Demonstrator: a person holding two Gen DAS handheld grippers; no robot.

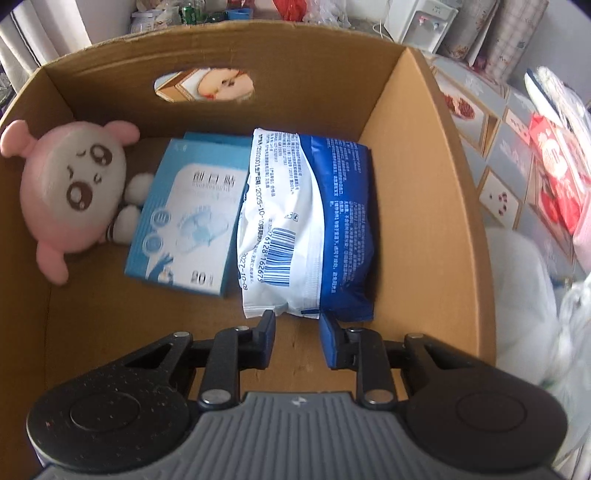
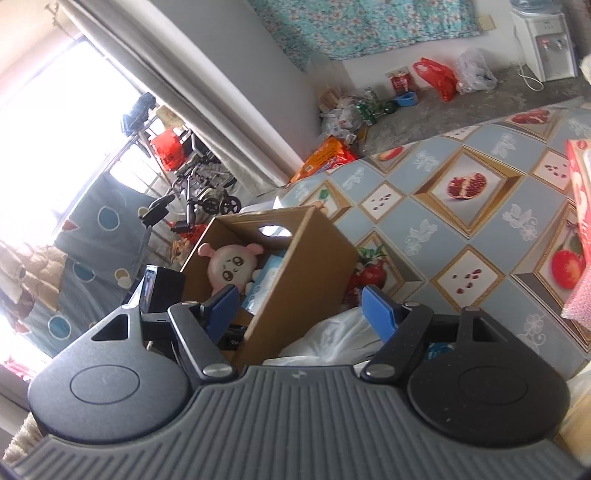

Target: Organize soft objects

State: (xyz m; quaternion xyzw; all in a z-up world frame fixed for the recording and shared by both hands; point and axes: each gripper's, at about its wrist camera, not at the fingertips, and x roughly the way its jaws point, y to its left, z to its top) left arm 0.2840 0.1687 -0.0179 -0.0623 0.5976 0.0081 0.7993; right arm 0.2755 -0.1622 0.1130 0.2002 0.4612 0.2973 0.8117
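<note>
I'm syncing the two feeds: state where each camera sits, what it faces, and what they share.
Left wrist: on the left gripper, looking down into the box at the wipes pack; open fingers show.
Right wrist: on the right gripper, outside the box, facing across the tablecloth; open fingers show.
Shared: box, plush.

I'm working in a lived-in home, a cluttered everyday room. My right wrist view shows a table under an oilcloth printed with pomegranates and apples (image 2: pixel 466 186), a white water dispenser (image 2: pixel 546 44) on the bare concrete floor, a red plastic bag (image 2: pixel 436 77) and bottles littered against the wall, a turquoise floral cloth (image 2: pixel 362 26) hung above, a pale curtain (image 2: pixel 177 74) beside a bright window, and a folded wheelchair (image 2: pixel 207 192). A grey dotted quilt (image 2: pixel 92 258) lies at the left.
</note>
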